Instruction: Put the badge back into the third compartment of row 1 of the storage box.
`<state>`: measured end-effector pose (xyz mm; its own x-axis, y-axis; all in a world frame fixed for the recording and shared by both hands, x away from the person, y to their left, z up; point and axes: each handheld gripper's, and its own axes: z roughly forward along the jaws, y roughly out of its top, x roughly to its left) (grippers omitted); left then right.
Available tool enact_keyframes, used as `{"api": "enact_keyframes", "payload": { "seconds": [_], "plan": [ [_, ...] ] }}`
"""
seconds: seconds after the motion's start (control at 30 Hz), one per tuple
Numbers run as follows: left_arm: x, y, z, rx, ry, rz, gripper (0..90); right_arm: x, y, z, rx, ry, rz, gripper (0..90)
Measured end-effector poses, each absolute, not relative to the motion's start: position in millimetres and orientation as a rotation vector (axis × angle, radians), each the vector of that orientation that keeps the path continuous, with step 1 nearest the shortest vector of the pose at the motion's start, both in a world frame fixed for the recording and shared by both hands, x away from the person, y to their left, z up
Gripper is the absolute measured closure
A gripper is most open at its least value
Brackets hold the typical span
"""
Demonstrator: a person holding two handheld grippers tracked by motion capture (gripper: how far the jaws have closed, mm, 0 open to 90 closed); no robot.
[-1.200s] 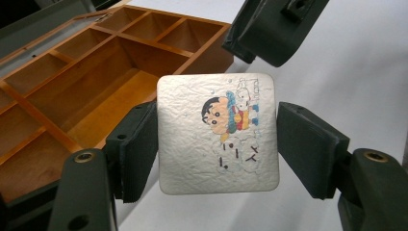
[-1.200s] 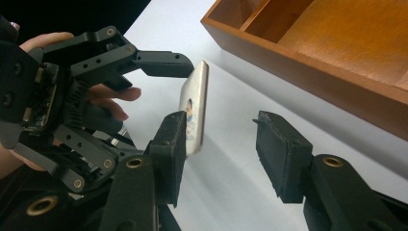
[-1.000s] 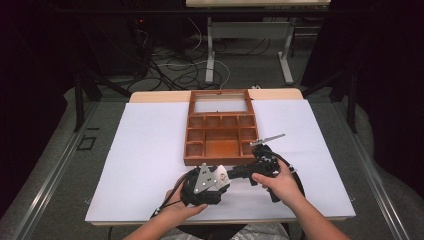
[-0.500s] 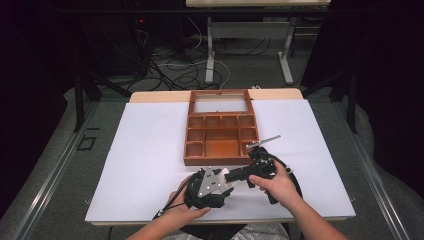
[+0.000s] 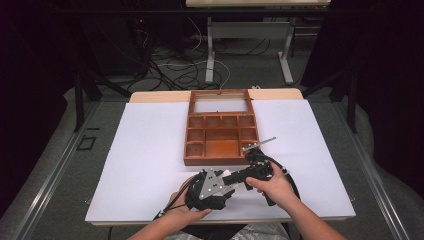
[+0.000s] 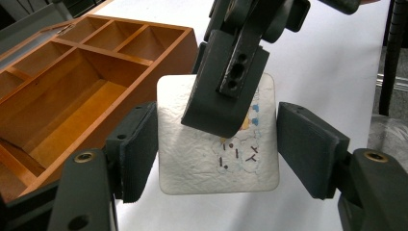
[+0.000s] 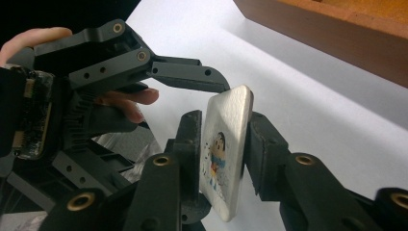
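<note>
Between right claw (image 7: pixel 222 139) jaws: white tile (image 7: pixel 226 154) edge-up, clamped.

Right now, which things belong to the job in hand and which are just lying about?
In hand: white picture tile, right tongs clamping it, left tongs open around it, wooden tray.
Lying about: floor cables, far table legs.
</note>
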<state>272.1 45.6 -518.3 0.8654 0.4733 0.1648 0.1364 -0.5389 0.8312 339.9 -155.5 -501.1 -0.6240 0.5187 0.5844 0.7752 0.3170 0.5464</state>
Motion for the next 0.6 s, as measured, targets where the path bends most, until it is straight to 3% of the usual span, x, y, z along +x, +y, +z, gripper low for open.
{"api": "enact_keyframes", "payload": {
  "seconds": [0.6],
  "plan": [
    [271.7, 45.6, -518.4, 2.114, 0.436, 0.465, 33.0, 342.8, -159.5, -503.7, -1.188, -2.194, -1.2, 83.5]
  ]
}}
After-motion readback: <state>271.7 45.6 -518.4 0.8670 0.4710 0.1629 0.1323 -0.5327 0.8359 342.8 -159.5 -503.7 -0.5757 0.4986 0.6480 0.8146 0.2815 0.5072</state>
